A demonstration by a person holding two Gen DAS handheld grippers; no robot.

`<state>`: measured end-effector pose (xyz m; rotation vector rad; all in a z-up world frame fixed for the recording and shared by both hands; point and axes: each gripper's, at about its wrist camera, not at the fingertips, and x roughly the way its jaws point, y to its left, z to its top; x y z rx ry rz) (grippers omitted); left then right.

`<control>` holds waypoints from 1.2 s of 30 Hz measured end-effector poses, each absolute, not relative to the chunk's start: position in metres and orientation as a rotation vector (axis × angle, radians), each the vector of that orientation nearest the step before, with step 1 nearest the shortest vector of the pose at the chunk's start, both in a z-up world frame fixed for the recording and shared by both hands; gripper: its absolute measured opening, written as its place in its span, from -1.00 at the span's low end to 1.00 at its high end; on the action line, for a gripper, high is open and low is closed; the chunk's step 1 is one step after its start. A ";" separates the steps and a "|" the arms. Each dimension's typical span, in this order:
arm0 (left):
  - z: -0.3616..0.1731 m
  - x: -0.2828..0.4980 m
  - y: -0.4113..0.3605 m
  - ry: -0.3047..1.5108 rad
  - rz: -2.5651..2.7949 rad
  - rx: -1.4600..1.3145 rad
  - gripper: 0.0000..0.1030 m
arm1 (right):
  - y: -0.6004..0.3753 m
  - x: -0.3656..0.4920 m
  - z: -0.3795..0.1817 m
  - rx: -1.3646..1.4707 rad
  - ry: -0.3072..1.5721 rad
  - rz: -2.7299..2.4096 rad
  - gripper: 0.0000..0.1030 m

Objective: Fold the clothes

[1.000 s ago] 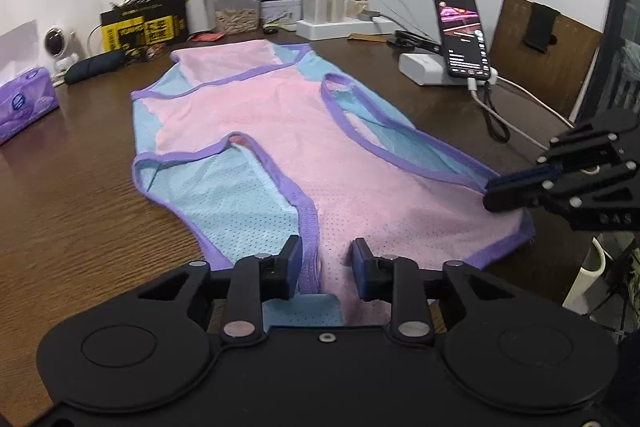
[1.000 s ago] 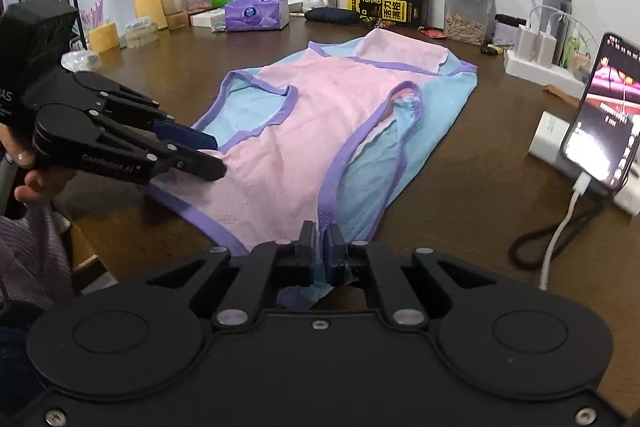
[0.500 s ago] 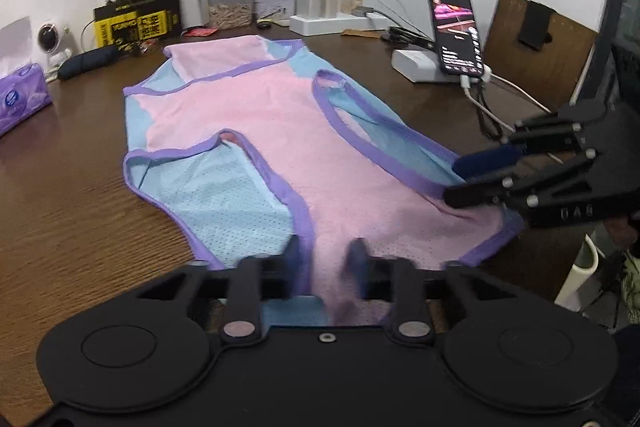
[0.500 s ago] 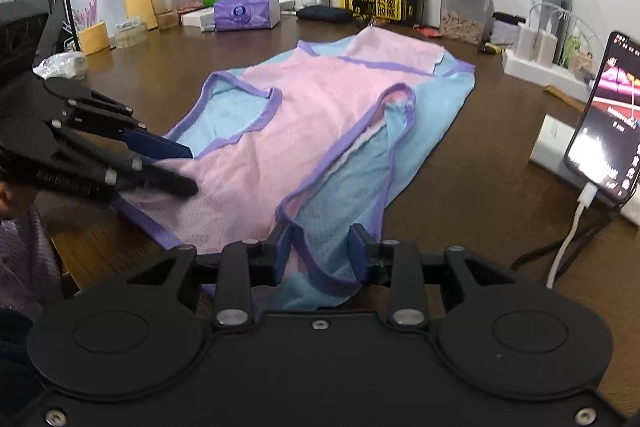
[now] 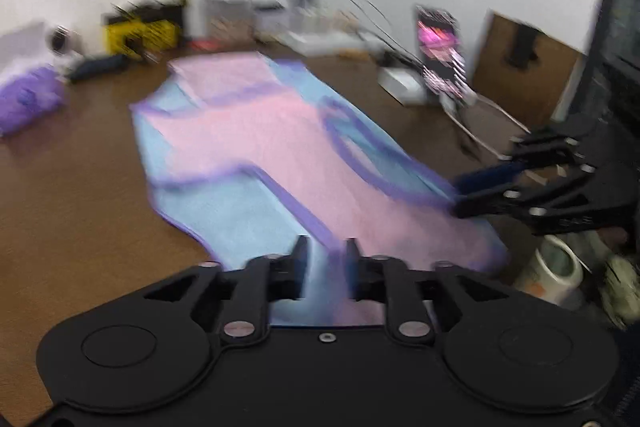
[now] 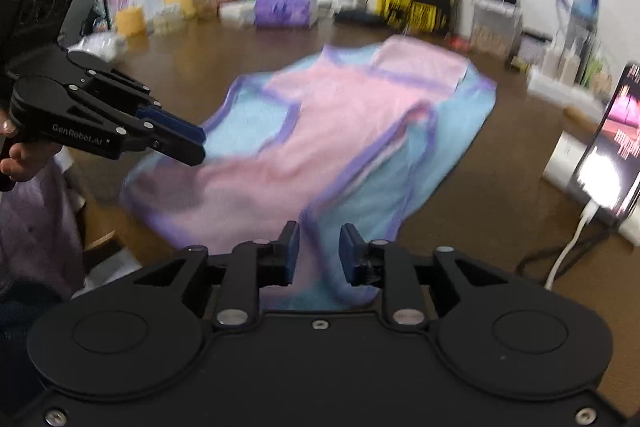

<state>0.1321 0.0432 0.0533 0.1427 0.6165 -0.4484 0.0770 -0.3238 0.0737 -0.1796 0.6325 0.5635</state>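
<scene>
The pink and blue top (image 5: 280,155) lies flat on the brown surface (image 5: 80,227). The left hand-held gripper (image 5: 327,259) and the right hand-held gripper (image 6: 319,247) both hang wide apart over its near edge, holding nothing.

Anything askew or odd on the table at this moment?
Nothing spilled or damaged. The garment lies flat but diagonal on the table, its near hem hanging just past the edge. Both views are motion-blurred. The left gripper and right gripper are open.
</scene>
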 end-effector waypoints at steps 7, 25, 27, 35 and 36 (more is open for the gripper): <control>0.042 0.217 0.048 0.616 -0.276 0.216 0.16 | -0.317 0.173 0.076 -0.098 0.612 0.427 -0.23; 0.075 0.254 0.053 0.564 -0.325 0.148 0.63 | -0.341 0.181 0.047 -0.033 0.714 0.346 -0.41; 0.076 0.300 0.049 0.578 -0.279 0.164 0.63 | -0.338 0.182 0.050 -0.030 0.692 0.339 -0.30; 0.019 0.414 0.031 0.836 -0.210 0.112 0.55 | -0.322 0.182 0.040 -0.074 0.723 0.350 -0.27; 0.015 0.415 0.031 0.841 -0.218 0.109 0.58 | -0.321 0.181 0.038 -0.084 0.722 0.352 -0.25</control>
